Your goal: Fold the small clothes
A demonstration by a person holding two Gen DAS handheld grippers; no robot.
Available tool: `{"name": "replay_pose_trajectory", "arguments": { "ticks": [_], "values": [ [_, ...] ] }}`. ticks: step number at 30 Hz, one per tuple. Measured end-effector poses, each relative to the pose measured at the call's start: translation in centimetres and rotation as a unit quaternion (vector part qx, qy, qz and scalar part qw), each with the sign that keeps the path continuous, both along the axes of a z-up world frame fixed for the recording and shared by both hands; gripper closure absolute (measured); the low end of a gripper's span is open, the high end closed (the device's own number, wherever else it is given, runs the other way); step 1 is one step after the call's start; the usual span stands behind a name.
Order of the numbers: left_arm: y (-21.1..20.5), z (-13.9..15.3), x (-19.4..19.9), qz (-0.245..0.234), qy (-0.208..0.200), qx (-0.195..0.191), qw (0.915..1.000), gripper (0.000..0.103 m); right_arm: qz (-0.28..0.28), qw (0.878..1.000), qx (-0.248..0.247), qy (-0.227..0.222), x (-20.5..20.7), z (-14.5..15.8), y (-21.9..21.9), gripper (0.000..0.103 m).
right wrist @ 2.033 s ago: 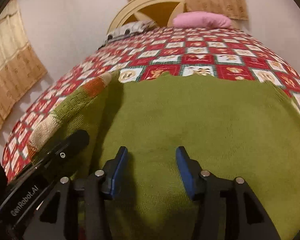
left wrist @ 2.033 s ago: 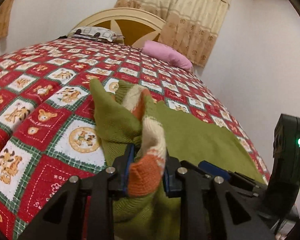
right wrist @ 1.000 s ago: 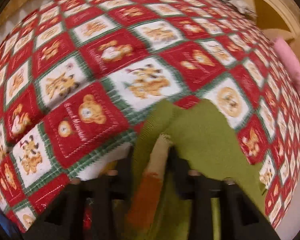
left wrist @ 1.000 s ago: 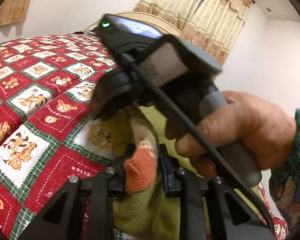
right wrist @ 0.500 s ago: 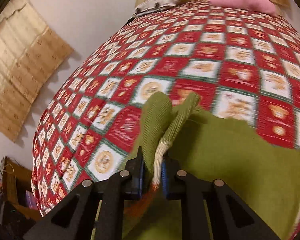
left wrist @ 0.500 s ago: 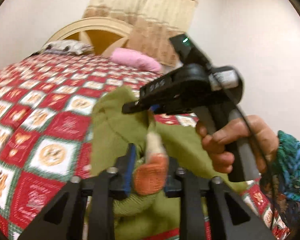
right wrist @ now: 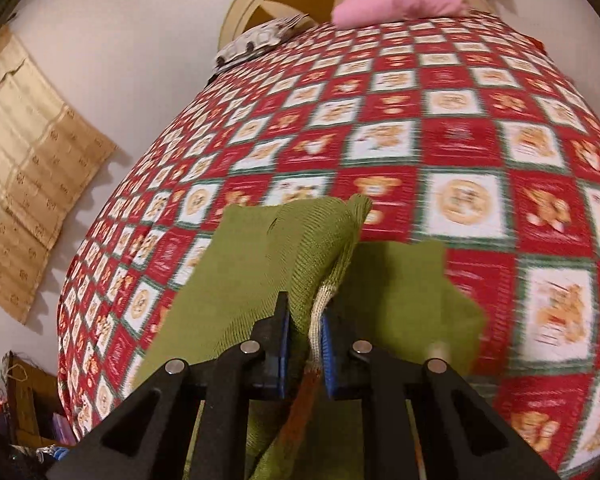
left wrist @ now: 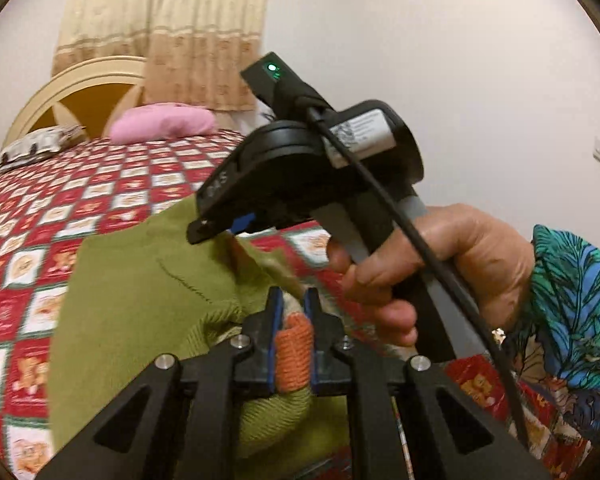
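Observation:
A small olive-green knit sweater (left wrist: pixel 139 292) with an orange and cream striped sleeve is lifted off the bed. My left gripper (left wrist: pixel 291 300) is shut on the orange cuff (left wrist: pixel 293 352). My right gripper (right wrist: pixel 306 312) is shut on the sleeve higher up, at its cream stripe (right wrist: pixel 322 312), with green knit (right wrist: pixel 259 264) draped over its left finger. In the left wrist view the right gripper (left wrist: pixel 211 228) is held by a hand just above and beyond my left one, its tips on the sweater.
The bed is covered by a red, white and green checked bedspread with bear prints (right wrist: pixel 460 140). A pink pillow (left wrist: pixel 161 124) and a patterned pillow (left wrist: pixel 35 144) lie by the cream headboard (left wrist: pixel 71 88). Curtains hang behind. Clutter lies on the floor left of the bed (right wrist: pixel 15 400).
The right gripper came across from the sweater's body and shut on the sleeve beside my left gripper. Both have since lifted the sleeve and carried it rightwards over the sweater.

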State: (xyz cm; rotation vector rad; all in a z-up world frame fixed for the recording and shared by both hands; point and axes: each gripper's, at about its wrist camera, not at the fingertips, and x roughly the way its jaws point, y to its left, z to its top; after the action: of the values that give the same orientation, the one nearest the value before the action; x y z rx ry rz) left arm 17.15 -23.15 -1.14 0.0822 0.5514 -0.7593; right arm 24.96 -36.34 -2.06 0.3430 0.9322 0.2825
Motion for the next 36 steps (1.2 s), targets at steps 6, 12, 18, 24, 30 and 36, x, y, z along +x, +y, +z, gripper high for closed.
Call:
{"name": "replay_pose_trajectory", "arguments": {
  "ticks": [6,12,18,24,30,36],
  "values": [
    [-3.3,-1.3,-1.3,-0.028,0.011,0.028,0.9991,0.092,-0.027,0.999,0.011,0.015,-1.7,-2.7,-4.0,0.09],
    [-4.4,-2.7,-0.8,-0.043,0.077,0.053,0.9947,0.09,-0.044,0.998,0.032,0.021,-2.1,-5.7,-5.6,0.09],
    [-0.1,-0.7,-4.1,-0.074,0.098,0.035,0.9918,0.051,-0.096,0.995,-0.005,0.004,-5.8,-3.1,-6.1,0.086],
    [10.4,1.2,-8.5,-0.027,0.068,-0.023,0.997,0.026,-0.143,0.987,-0.02,-0.072,-16.5,1.1,-5.6,0.049],
    [15.8,-1.0,-7.6,0.071,0.114,-0.009,0.9909,0.026,-0.134,0.986,-0.044,-0.09,-22.6,0.8,-1.1,0.049],
    [13.0,-3.4,-5.1,0.111,0.102,0.076,0.9856,0.026,-0.067,0.984,-0.146,-0.08,-20.9,0.1,4.0,0.049]
  ]
}}
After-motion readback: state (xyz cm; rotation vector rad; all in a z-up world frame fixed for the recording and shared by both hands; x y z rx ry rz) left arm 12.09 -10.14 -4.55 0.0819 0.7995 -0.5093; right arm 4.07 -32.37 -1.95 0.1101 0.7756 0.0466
